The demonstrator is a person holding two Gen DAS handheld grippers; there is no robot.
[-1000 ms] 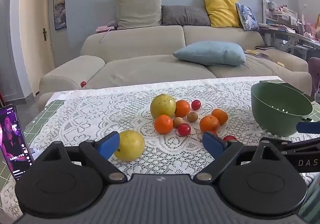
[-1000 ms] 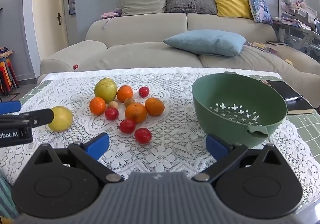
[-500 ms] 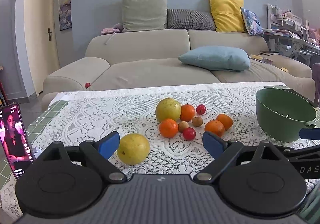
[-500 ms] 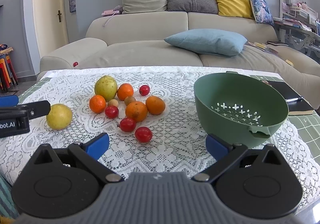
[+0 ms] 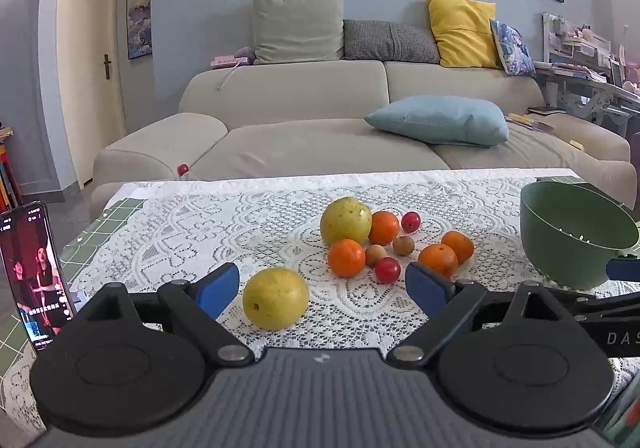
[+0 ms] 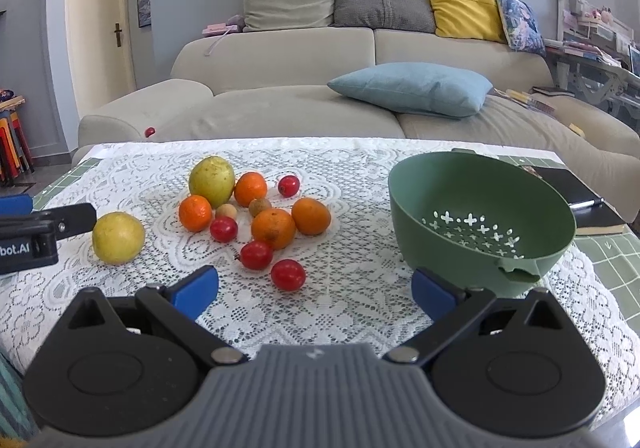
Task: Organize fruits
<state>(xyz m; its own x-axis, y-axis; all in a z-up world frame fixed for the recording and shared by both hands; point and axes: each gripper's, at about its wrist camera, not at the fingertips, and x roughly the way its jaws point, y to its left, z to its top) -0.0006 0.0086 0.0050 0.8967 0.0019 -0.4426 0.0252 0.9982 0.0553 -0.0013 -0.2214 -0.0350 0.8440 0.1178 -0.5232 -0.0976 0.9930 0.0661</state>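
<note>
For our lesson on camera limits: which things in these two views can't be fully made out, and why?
- Left wrist view: two red fruits hidden behind the left gripper; green bowl cut by the right gripper's arm.
- Right wrist view: bowl's near base hidden by the right gripper.
- Small brown fruits: too small to identify.

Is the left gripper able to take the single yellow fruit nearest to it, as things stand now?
Probably yes. The left gripper is open, and the yellow fruit lies alone on the lace cloth just ahead of its fingers, apart from the other fruits. Nothing stands between them.
</note>
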